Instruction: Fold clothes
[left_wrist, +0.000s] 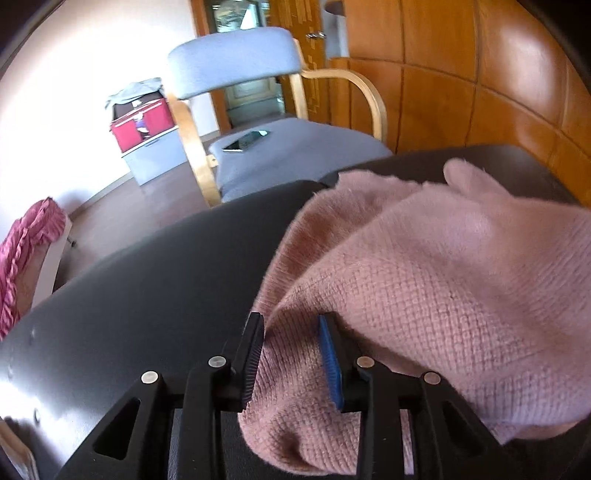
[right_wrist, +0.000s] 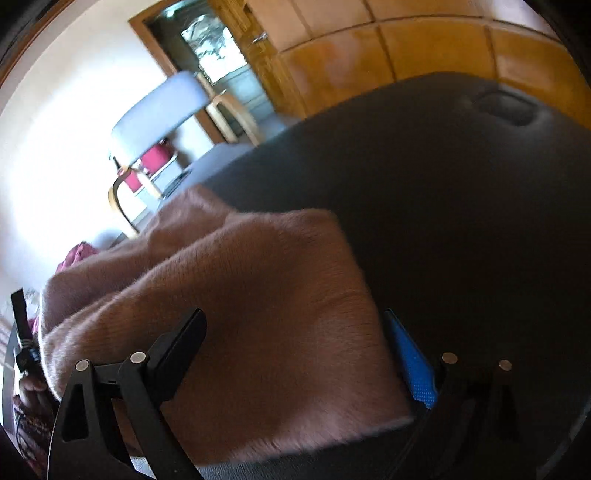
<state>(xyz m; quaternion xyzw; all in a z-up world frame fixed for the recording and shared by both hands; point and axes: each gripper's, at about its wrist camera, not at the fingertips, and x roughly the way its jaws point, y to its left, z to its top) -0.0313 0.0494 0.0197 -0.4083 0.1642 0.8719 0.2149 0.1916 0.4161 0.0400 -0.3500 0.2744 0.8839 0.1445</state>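
Left gripper (left_wrist: 291, 354) pinches fuzzy pink knit sweater (left_wrist: 424, 288) narrowly; right gripper (right_wrist: 295, 354) straddles it wide on black table (right_wrist: 443, 184). Keep edges level, tension even.

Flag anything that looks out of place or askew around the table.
The pink sweater lies bunched and rumpled on the black table, not flat. A phone sits loose on the grey chair seat. A crumpled red cloth hangs at the far left. Nothing looks spilled or damaged.
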